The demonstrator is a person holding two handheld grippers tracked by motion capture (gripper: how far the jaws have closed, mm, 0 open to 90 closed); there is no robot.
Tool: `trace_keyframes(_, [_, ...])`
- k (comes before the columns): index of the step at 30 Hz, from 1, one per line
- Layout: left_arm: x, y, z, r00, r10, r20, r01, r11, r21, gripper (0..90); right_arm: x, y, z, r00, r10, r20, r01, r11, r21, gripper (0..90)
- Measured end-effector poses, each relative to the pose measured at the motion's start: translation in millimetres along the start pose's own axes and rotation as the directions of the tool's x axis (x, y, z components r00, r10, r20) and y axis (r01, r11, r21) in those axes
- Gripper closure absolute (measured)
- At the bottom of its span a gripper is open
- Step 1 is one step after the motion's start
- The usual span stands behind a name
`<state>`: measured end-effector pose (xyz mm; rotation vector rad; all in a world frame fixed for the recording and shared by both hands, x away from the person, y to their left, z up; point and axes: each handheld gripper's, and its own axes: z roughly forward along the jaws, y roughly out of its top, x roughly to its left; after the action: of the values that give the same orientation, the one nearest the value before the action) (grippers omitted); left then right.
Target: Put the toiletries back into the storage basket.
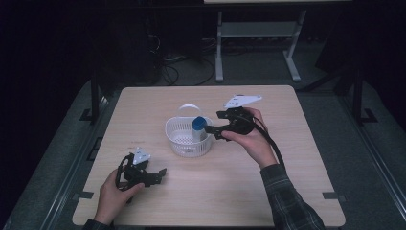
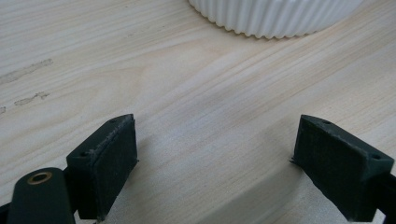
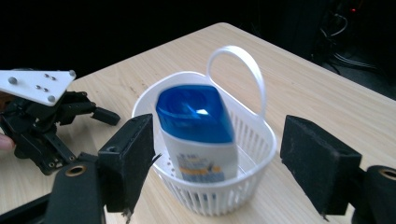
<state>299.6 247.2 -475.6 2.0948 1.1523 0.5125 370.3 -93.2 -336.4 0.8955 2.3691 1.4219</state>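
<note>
A white slotted basket (image 1: 178, 139) with an upright handle stands near the middle of the table. Inside it stands a white bottle with a blue cap (image 1: 199, 125), leaning against the basket's right wall. My right gripper (image 1: 214, 126) hovers just right of the basket, its jaws open and wide apart with nothing between them; in the right gripper view the bottle (image 3: 198, 128) and basket (image 3: 243, 186) sit beyond the jaws (image 3: 219, 158). My left gripper (image 1: 160, 173) rests low at the table's front left, open and empty (image 2: 215, 158), facing the basket's ribbed wall (image 2: 275, 18).
The light wooden table (image 1: 268, 182) has bare surface all around the basket. Beyond the far edge a white desk frame (image 1: 258, 33) and cables stand on a dark floor. The other gripper (image 3: 42, 116) lies at the left of the right gripper view.
</note>
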Motion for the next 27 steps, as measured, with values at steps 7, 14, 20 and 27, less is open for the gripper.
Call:
trace_keyframes(7, [-0.2,0.0,0.0,1.0,-0.003,0.001,0.003,1.0,-0.001,12.6,-6.8,-20.0,-15.0,0.999,0.015,0.042,-0.015,1.0,0.007,25.6])
trace_keyframes(14, [-0.2,-0.1,0.2,1.0,-0.003,0.0,0.003,1.0,-0.003,12.6,-11.1,-37.4,-25.2,0.9977,0.029,0.061,-0.03,0.999,0.013,25.6])
trace_keyframes(20, [-0.2,-0.1,0.2,1.0,-0.004,0.0,0.004,1.0,-0.003,12.6,-14.7,-56.1,-37.5,0.9959,0.043,0.08,-0.044,0.999,0.013,25.7])
trace_keyframes(27, [-0.2,-0.1,0.2,1.0,-0.003,-0.001,0.003,1.0,-0.005,12.6,-16.0,-75.9,-45.6,0.994,0.061,0.09,-0.063,0.998,0.016,25.7])
